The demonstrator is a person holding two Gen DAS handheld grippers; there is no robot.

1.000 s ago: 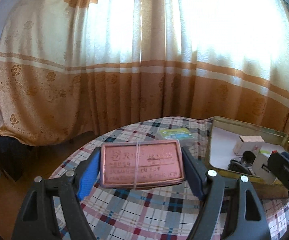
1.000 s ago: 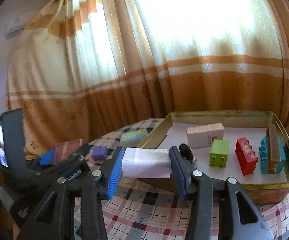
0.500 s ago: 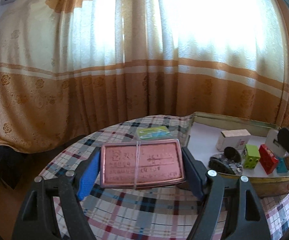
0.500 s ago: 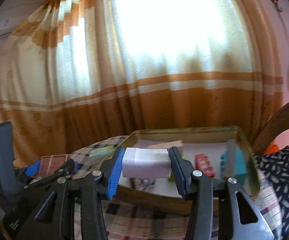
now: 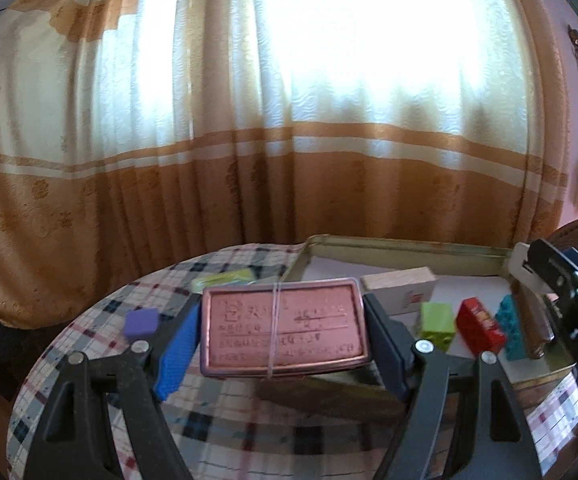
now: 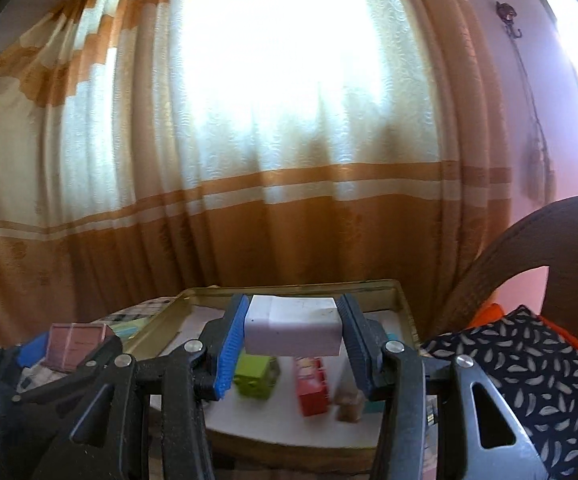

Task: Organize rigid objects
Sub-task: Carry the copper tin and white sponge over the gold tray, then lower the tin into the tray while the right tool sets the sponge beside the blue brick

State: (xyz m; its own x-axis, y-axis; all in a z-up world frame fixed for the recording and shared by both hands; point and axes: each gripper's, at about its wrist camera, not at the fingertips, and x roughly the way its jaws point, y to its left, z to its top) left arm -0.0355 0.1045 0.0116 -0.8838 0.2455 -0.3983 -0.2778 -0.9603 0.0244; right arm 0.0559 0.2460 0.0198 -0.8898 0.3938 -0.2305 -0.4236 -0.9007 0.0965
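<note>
The gold metal tin (image 5: 405, 245) sits open on the round table (image 5: 89, 364) with the plaid cloth, toward its right side, in front of the orange and cream curtain (image 5: 249, 184). On the tin's white floor stand a pale cardboard box (image 5: 399, 280) at the back, then in a row a green block (image 5: 436, 322), a red block (image 5: 481, 328) and a teal block (image 5: 509, 322), with a brown wooden piece (image 5: 531, 320) leaning just beside the teal one at the right wall.

The left tool (image 5: 283, 334) pinches a copper-coloured rectangular tin (image 5: 283, 328) banded by a thin elastic, held above the table at the open tin's near-left corner. It hides part of that corner and the box behind.

The right tool (image 6: 292, 330) pinches a white rectangular block (image 6: 292, 325) over the open tin, above the green and red blocks; from the left wrist view its black arm crosses the tin's right end.

Outside the tin, on the cloth, lie a yellow-green flat packet (image 5: 225, 278) near the far edge and a small purple cube (image 5: 142, 323) just beside the left tool's blue pad. A dark patterned cushion (image 6: 529, 364) lies on a brown chair (image 6: 529, 240) to the right.
</note>
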